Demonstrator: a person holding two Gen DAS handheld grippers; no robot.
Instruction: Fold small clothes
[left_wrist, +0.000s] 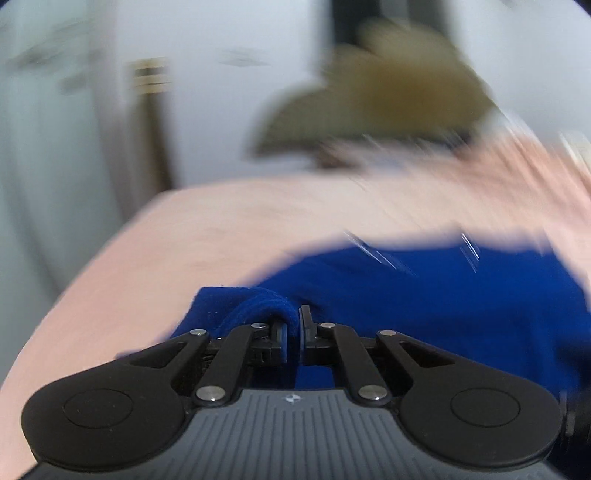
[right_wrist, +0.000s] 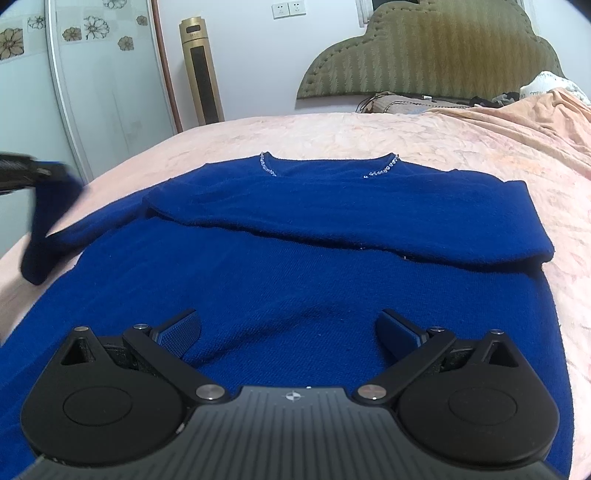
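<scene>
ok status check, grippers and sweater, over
Left gripper shut on the blue sweater's sleeve, lifted off the pink bedspread. Right gripper open above the sweater body. Nothing in the way.

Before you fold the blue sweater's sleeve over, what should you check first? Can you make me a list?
1. Left gripper shut on the knitted blue sleeve: ok, cloth sits between its fingers.
2. Right gripper out of the way: ok, it is open above the royal-blue knitted sweater, holding nothing.
3. Other sleeve already folded across the chest: ok.
4. Beaded neckline lying flat: ok.
5. Pink quilted bedspread free of clutter around the sweater: ok.
6. Sleeve free of twists: cannot tell, the left view is blurred.
</scene>
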